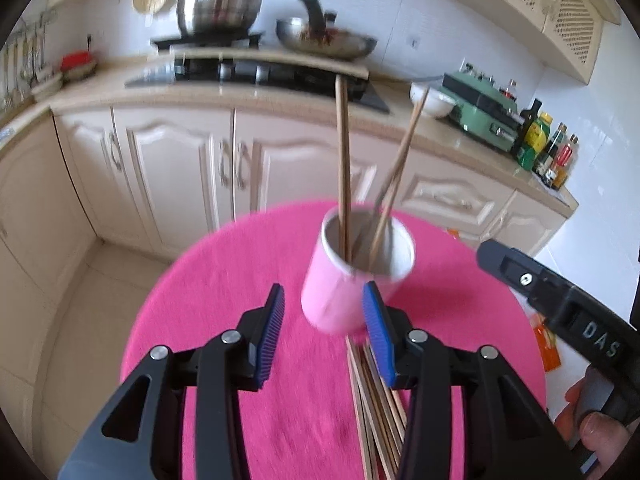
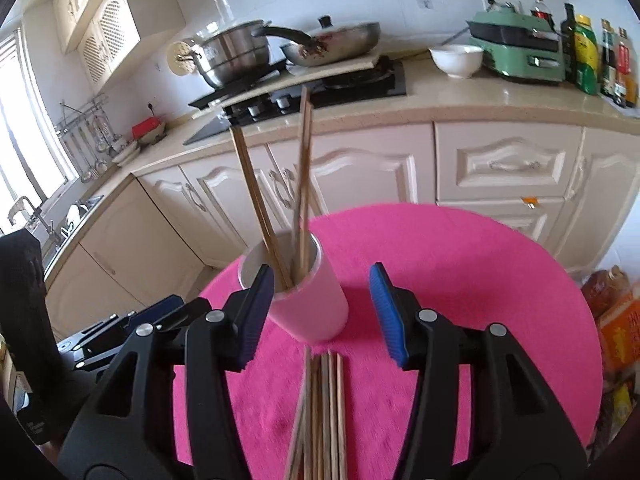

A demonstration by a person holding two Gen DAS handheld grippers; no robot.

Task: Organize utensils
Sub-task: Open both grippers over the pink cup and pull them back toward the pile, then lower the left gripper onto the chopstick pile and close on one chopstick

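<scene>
A pink cup (image 1: 352, 276) stands on the round pink table mat (image 1: 224, 300) with several wooden chopsticks (image 1: 343, 152) upright in it. More chopsticks (image 1: 376, 408) lie flat in a bundle on the mat below the cup. My left gripper (image 1: 324, 328) is open and empty, just in front of the cup. In the right wrist view the cup (image 2: 304, 300) holds the chopsticks (image 2: 276, 196), and the loose bundle (image 2: 320, 412) lies between my fingers. My right gripper (image 2: 320, 312) is open and empty above that bundle. The right gripper's body (image 1: 560, 312) shows at the right of the left wrist view.
Beige kitchen cabinets (image 2: 360, 168) and a counter run behind the table, with a stove (image 2: 304, 92), a steel pot (image 2: 236, 56), a pan (image 2: 332, 42), a white bowl (image 2: 456, 60), a green appliance (image 2: 520, 52) and bottles (image 2: 600, 56). Orange packages (image 2: 616, 320) sit at the right.
</scene>
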